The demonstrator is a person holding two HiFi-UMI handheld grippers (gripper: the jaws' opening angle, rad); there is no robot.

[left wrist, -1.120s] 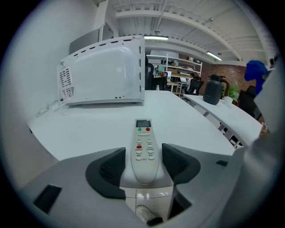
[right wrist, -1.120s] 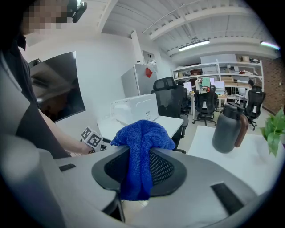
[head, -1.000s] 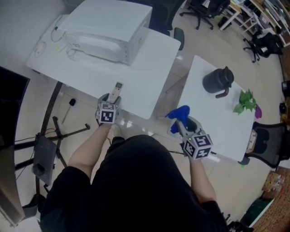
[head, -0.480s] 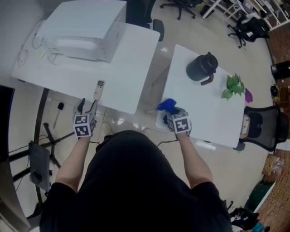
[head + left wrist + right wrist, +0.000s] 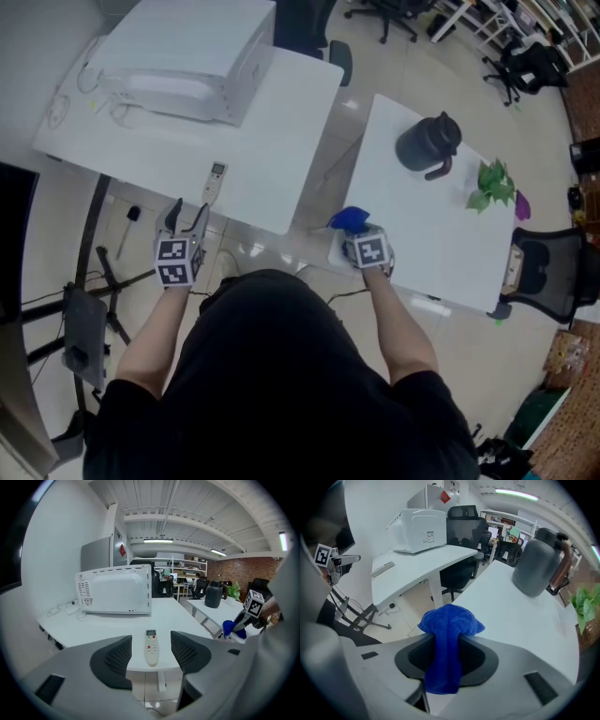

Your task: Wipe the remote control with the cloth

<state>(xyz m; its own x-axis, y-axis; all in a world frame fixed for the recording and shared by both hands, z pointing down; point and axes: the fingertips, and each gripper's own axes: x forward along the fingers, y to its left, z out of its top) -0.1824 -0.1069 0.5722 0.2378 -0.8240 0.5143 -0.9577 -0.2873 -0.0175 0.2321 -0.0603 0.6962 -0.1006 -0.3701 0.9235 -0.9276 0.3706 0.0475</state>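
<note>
The white remote control (image 5: 214, 181) lies flat near the front edge of the left white table (image 5: 281, 159). My left gripper (image 5: 187, 217) hangs just off that edge, open and empty. In the left gripper view the remote (image 5: 151, 647) shows between the open jaws but beyond them, untouched. My right gripper (image 5: 356, 234) is at the near-left corner of the right white table (image 5: 422, 234) with the blue cloth (image 5: 350, 219) in it. In the right gripper view the cloth (image 5: 450, 625) is bunched and pinched between the pads, and the jaws of the right gripper (image 5: 447, 660) are opening.
A white microwave-like box (image 5: 183, 56) with cables stands at the back of the left table. A dark jug (image 5: 429, 145) and a green plant (image 5: 495, 186) sit on the right table. Floor shows between the tables. A black stand (image 5: 89, 319) is at the left, an office chair (image 5: 544, 272) at the right.
My left gripper has let go of the remote and drawn back off the table edge. My right gripper has come closer to the right table's corner with the cloth.
</note>
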